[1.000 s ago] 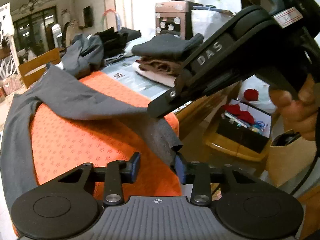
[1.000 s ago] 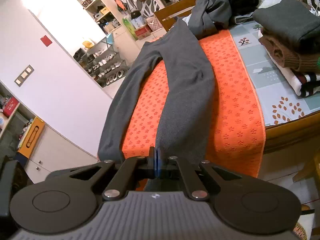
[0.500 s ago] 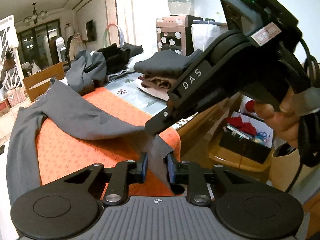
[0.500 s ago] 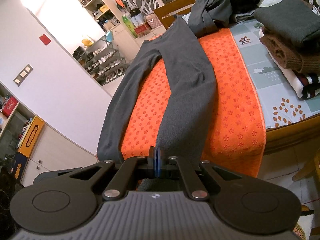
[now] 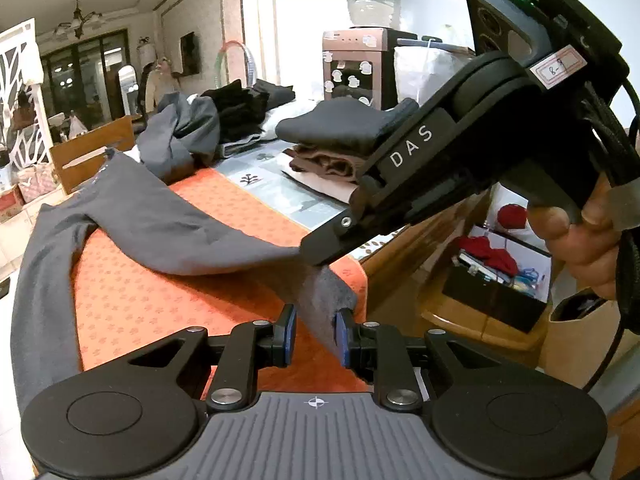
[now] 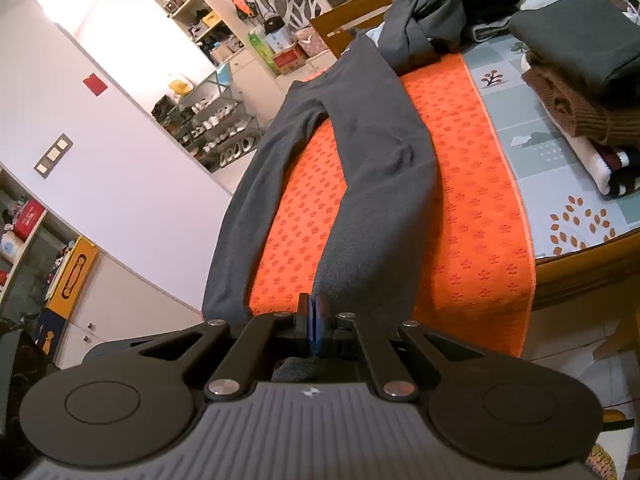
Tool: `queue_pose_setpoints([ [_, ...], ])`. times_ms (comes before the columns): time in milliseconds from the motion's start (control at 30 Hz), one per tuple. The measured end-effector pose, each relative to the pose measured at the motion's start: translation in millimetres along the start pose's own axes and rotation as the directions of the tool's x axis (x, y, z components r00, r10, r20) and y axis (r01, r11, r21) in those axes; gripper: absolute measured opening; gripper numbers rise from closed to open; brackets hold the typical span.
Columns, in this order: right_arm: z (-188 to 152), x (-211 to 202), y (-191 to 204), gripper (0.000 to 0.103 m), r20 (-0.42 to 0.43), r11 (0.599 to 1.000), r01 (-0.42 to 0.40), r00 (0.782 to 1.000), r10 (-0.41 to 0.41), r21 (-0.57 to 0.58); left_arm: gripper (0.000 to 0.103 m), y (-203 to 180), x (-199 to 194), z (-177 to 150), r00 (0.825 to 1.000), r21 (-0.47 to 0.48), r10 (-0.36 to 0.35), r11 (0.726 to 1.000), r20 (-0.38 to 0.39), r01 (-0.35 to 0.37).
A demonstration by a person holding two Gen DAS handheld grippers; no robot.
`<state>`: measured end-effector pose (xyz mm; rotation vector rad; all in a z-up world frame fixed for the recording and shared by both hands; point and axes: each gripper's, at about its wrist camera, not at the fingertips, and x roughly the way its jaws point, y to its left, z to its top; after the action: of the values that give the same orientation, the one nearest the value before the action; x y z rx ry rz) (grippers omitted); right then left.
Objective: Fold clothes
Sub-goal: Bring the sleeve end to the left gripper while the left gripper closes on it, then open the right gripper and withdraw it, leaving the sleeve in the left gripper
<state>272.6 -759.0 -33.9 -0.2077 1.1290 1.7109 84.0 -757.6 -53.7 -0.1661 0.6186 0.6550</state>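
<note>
We hold both grippers tilted downward over the near corner of the orange mat on the worktop.

Right hand wraps the handle of the right gripper, which reaches in from the right w/ its nose at the leg end of the grey trousers. Its fingers are pressed together, pinching the cuff; cloth bunches just under them in the right wrist view.

Left gripper sits just below & beside that same cuff. Its jaws have just been closing. The hanging cuff flap lies between the fingers, against the right-hand one, w/ a gap still visible on the left side, so not clamped.

Trousers lie lengthwise along the mat: one leg runs from the waist, far end near a wooden chair, to the pinched cuff; other leg drapes off the mat's left edge. Right of the mat, a stack of folded clothes; past the mat's far end, a loose heap of dark garments.

Left hand is out of view. Second leg's cuff is hidden behind the gripper body in the right wrist view. The exact contact of the right fingers on the cloth is hard to make out from the left wrist view.
</note>
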Motion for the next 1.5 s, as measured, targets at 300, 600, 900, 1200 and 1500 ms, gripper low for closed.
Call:
queue_pose_setpoints([
  [300, -4.4, -5.4, 0.6, 0.007, 0.026, 0.999, -0.012, 1.0, 0.013, -0.053, 0.004, 36.0, 2.0, 8.8, 0.991, -0.258, -0.136, 0.957, -0.005, 0.13],
  [600, -49.5, -27.4, 30.2, 0.038, 0.129, 0.966, 0.128, 0.987, -0.101, -0.225, 0.004, 72.4, 3.3, 23.7, 0.985, -0.453, -0.173, 0.878, 0.003, 0.155],
  [900, -77.9, -0.6, 53.7, 0.032, 0.215, 0.888, 0.309, 0.945, -0.247, -0.34, 0.004, 59.5, -0.2, 32.1, 0.985, -0.376, -0.167, 0.916, -0.037, 0.141],
  [1200, -90.6, -14.6, 45.5, 0.002, 0.323, 0.786, 0.505, 0.856, -0.404, -0.356, 0.004, 27.0, 5.3, 27.3, 0.979, -0.181, -0.151, 0.975, -0.135, 0.125],
  [1500, -98.5, -7.5, 10.5, 0.002, 0.316, 0.714, 0.572, 0.82, -0.478, -0.405, 0.004, -2.9, 46.2, -0.8, 0.959, -0.094, -0.184, 0.981, -0.213, 0.167],
])
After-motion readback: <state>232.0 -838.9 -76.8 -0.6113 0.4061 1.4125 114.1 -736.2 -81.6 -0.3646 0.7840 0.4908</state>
